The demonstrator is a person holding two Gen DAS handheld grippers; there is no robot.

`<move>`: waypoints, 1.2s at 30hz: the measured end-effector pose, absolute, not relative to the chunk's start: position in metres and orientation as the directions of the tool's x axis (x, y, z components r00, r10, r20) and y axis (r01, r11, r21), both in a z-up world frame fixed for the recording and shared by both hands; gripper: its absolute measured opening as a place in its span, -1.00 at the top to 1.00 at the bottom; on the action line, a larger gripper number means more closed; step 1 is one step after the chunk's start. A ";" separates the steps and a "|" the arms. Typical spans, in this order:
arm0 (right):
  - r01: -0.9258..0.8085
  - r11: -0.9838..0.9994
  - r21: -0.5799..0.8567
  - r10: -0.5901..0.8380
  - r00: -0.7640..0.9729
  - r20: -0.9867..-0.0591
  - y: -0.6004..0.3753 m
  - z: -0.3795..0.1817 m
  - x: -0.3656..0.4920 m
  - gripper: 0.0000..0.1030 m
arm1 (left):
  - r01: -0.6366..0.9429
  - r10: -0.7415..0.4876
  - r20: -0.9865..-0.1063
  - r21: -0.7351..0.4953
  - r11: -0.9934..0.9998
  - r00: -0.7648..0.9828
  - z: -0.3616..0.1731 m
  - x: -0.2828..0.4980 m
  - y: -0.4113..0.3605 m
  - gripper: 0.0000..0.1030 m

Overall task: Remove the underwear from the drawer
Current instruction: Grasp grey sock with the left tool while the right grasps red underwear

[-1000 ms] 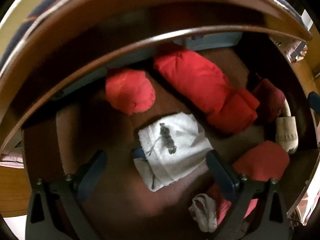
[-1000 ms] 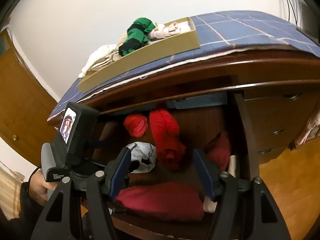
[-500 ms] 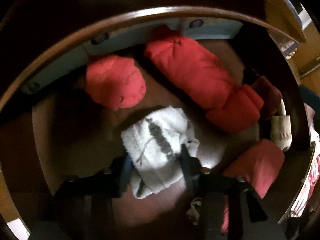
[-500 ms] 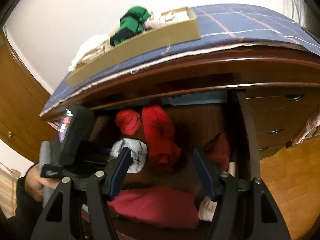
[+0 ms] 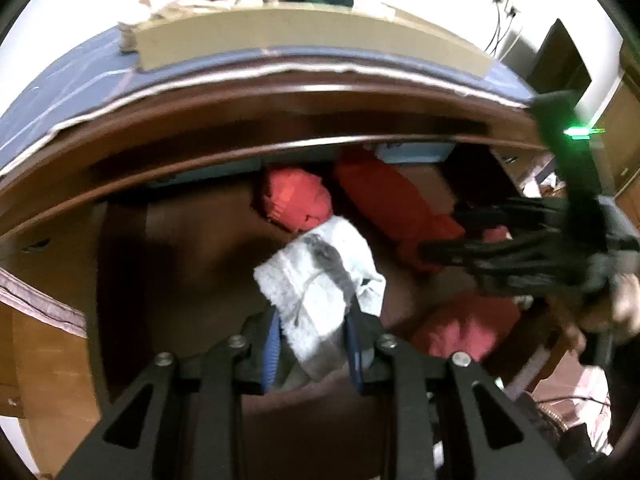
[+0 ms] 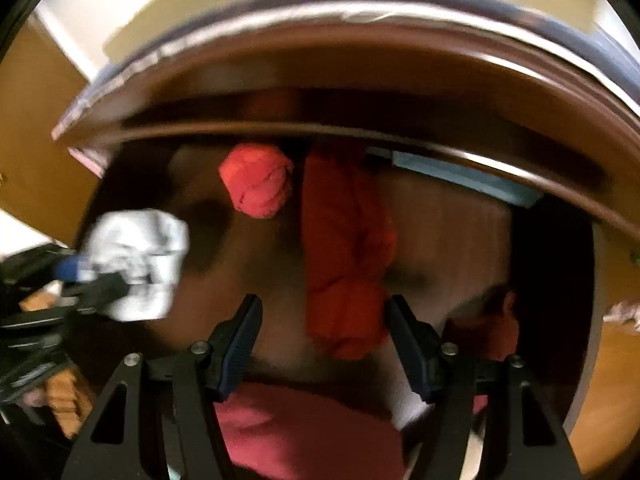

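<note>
Left wrist view — left gripper [image 5: 312, 340] now clenched on white underwear [image 5: 320, 280], lifted from drawer [image 5: 192, 240], right gripper [image 6: 322, 344] spread wider, nearer.

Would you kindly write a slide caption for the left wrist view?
Left gripper shut on white underwear, above the open drawer of red bundles.

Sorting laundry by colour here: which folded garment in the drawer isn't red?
The white garment with a grey mark, pinched in the left claw. The others lying in the drawer are red.
</note>
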State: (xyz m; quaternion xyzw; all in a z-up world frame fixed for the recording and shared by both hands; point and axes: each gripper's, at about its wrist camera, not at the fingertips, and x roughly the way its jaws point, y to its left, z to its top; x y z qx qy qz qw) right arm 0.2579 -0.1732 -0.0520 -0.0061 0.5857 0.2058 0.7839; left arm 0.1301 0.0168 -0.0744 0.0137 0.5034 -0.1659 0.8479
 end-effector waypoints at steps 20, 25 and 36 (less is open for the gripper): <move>-0.505 0.863 -0.032 0.077 0.195 -0.978 -0.135 -0.083 0.273 0.09 | 0.285 -0.274 -0.810 -0.139 0.948 0.518 -0.058 0.115 0.042 0.49; -0.419 0.900 0.120 0.218 0.193 -0.957 -0.172 -0.059 0.255 0.11 | 0.285 -0.278 -0.800 -0.140 0.948 0.532 -0.054 0.111 0.044 0.49; -0.203 0.810 0.551 0.583 0.391 -0.712 -0.214 -0.010 0.190 0.12 | 0.271 -0.306 -0.767 -0.177 0.946 0.564 -0.042 0.105 0.034 0.49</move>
